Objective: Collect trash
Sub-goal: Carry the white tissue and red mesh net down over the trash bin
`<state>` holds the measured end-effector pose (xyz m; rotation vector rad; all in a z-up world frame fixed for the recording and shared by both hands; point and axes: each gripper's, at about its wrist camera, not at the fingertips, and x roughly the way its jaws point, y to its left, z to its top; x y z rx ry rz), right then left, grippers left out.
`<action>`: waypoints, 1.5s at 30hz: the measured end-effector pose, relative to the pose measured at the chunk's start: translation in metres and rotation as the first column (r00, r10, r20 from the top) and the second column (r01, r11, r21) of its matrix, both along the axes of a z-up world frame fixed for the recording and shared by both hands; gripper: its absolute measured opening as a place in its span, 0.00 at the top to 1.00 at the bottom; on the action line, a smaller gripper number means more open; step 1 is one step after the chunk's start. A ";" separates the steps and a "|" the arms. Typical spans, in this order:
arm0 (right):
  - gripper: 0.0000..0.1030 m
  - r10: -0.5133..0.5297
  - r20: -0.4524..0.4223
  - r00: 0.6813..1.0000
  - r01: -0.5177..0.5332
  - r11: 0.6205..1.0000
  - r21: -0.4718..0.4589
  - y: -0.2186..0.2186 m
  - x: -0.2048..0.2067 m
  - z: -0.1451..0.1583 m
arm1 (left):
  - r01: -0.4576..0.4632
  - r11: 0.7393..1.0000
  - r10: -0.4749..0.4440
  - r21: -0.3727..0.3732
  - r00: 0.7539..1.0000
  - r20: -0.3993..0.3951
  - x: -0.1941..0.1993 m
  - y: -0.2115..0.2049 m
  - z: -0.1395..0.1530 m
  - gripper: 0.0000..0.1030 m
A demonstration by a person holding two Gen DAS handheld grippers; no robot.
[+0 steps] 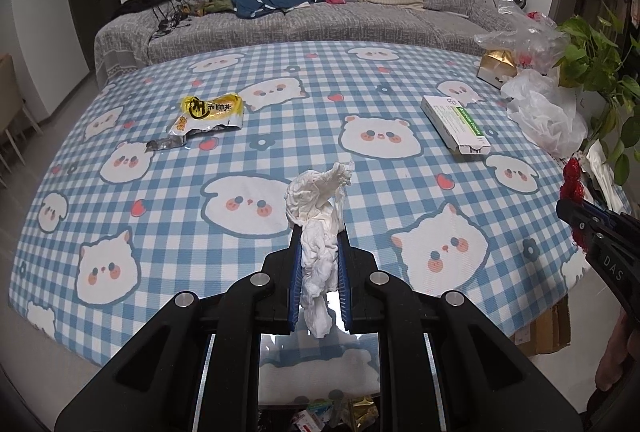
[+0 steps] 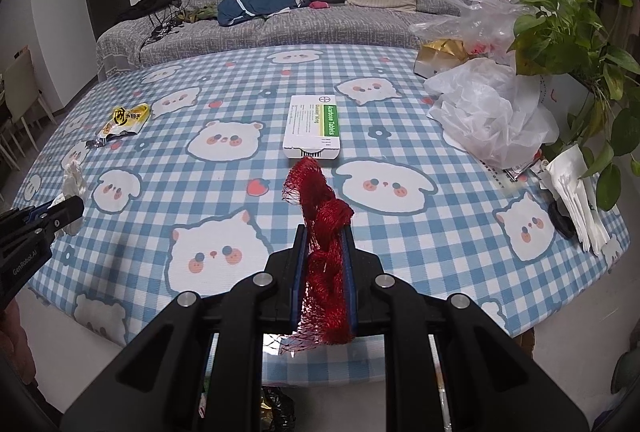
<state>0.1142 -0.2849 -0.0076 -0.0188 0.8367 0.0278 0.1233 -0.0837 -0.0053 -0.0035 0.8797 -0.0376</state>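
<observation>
My left gripper (image 1: pixel 319 232) is shut on a crumpled white tissue (image 1: pixel 318 207), held above the near part of the checked tablecloth (image 1: pixel 180 191). My right gripper (image 2: pixel 325 234) is shut on a bunched red mesh net (image 2: pixel 320 207), also held over the cloth. Each gripper shows in the other's view: the right one (image 1: pixel 572 209) with the red net (image 1: pixel 571 179) at the right edge, the left one (image 2: pixel 70 209) with the tissue (image 2: pixel 74 179) at the left edge. A yellow snack wrapper (image 1: pixel 210 111) lies far left on the table. A white and green tablet box (image 2: pixel 314 127) lies beyond the red net.
Plastic bags (image 2: pixel 488 111), a gold box (image 2: pixel 444 51), a potted plant (image 2: pixel 568 31) and a stack of napkins (image 2: pixel 576 187) crowd the table's right side. A grey sofa (image 1: pixel 320 11) with a backpack and clothes stands behind. Assorted litter shows below the near table edge (image 1: pixel 332 412).
</observation>
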 end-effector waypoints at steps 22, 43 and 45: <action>0.85 0.034 0.015 0.999 -0.034 0.999 0.002 0.026 -0.045 0.007 | 0.028 0.999 -0.028 -0.047 1.000 0.002 -0.060 0.004 0.003 0.86; 0.85 0.116 0.047 0.992 -0.117 0.993 0.014 0.044 -0.113 0.006 | 0.049 0.994 -0.047 -0.097 0.999 0.017 -0.125 0.000 -0.006 0.86; 0.85 0.122 0.060 0.991 -0.122 0.992 0.010 0.046 -0.120 0.006 | 0.051 0.994 -0.050 -0.094 0.999 0.018 -0.130 0.000 -0.013 0.86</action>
